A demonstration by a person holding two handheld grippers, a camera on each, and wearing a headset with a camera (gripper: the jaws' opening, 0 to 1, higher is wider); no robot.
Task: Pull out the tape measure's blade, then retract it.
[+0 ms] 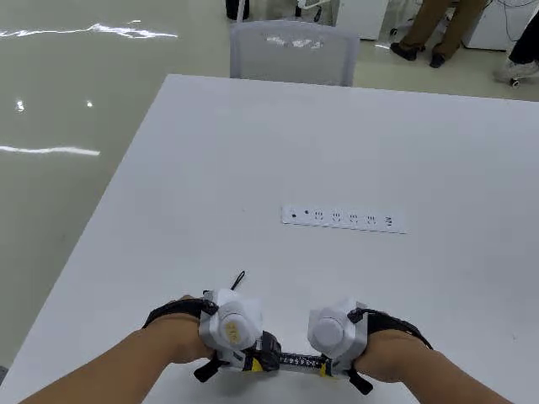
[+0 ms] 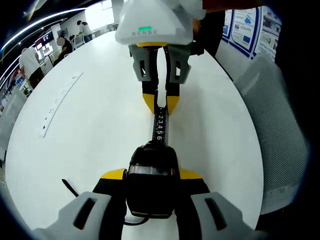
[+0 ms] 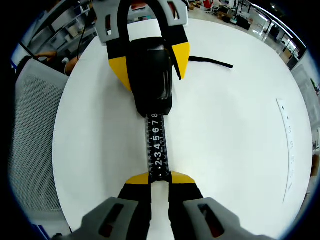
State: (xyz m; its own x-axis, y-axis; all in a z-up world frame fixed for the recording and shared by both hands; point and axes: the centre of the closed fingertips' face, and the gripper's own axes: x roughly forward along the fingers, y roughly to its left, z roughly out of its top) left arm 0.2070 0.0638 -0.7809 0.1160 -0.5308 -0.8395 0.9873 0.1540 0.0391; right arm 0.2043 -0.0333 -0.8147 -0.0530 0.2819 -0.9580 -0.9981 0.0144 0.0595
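Head view: left gripper (image 1: 255,363) half-hides tape measure (image 1: 270,356).

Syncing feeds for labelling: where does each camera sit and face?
Head view: on the headset, looking down at the table; both forearms show.
Left gripper view: on the left gripper, facing the right gripper; its jaws grip the tape measure.
Right gripper view: the reverse; its jaws pinch the blade.
Both gripper views share the blade.

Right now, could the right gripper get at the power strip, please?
Probably not yet: the right gripper is shut on the blade drawn from the tape measure case in the left gripper. Bare table lies before the power strip, so letting go should free it.
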